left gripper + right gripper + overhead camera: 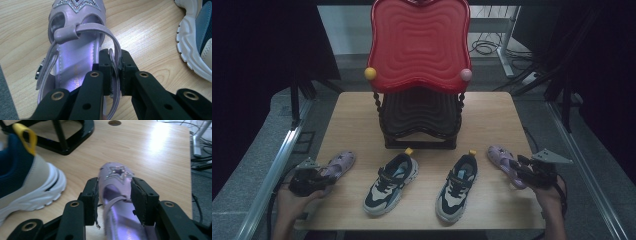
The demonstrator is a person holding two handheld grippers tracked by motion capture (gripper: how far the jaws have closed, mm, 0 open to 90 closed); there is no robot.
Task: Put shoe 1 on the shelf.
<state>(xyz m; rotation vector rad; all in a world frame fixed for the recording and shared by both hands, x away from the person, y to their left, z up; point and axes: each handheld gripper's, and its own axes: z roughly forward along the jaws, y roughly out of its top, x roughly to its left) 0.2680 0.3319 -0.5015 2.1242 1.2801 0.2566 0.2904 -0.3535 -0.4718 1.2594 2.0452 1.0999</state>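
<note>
Two purple sandals lie on the wooden table [352, 107]. My left gripper [321, 176] sits at the heel of the left sandal [341, 162]. In the left gripper view that gripper [115, 53] is shut on the thin ankle strap [113, 41] of the sandal [75, 65], pinched between the pads. My right gripper [518, 167] is at the right sandal [501, 155]. In the right gripper view its jaws [113, 182] straddle the star-decorated toe part of the sandal [116, 173], and both pads touch its sides.
Two navy and cream sneakers [392, 182] [458, 187] stand side by side between the sandals. Behind them rises a two-level rack with a red wavy top tray [419, 50] and a black lower tray [421, 117]. Its black base [62, 145] is close beyond the right sneaker [27, 180].
</note>
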